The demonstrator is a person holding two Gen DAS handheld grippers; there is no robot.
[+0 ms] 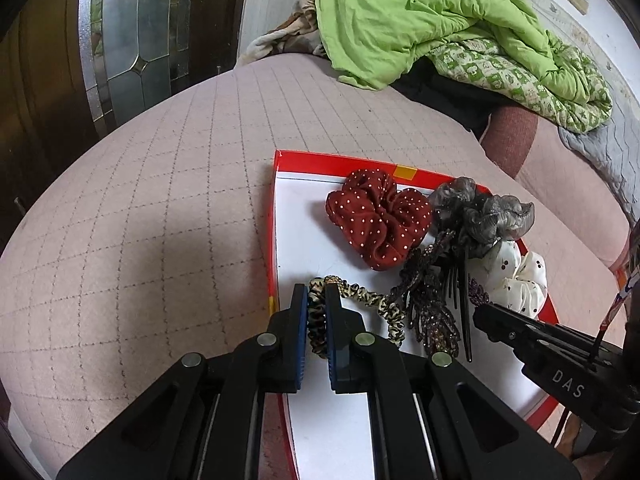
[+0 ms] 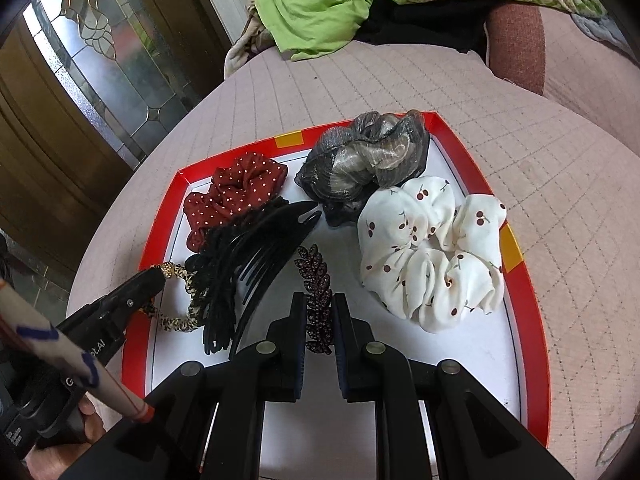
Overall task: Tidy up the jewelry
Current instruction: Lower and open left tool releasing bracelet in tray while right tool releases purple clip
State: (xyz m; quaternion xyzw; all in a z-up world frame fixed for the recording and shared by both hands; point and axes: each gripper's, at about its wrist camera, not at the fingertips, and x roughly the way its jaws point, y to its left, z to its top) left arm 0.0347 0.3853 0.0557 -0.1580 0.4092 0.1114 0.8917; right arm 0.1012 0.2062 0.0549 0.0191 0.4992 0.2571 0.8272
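Your shallow red-rimmed cardboard tray with a white floor (image 2: 520, 280) sits on the pink quilted bed cover (image 1: 160, 200), and it holds everything: a dark red scrunchie with white dots (image 2: 236, 192) at the far left, a sheer grey organza scrunchie (image 2: 360, 160) beside it, a white scrunchie printed with cherries (image 2: 432, 252) toward the right, a black plastic hair comb (image 2: 264, 256) lying over a dark beaded clip, a purple rhinestone leaf-shaped barrette (image 2: 318, 300) and a leopard-print elastic hair tie with a gold bead (image 1: 360, 298). Your left gripper (image 1: 316, 300) reaches in low over the tray's left edge, its jaws clenched on the leopard tie. Your right gripper (image 2: 318, 308) comes from the near side, jaws straddling the leaf barrette; I cannot tell whether they pinch it.
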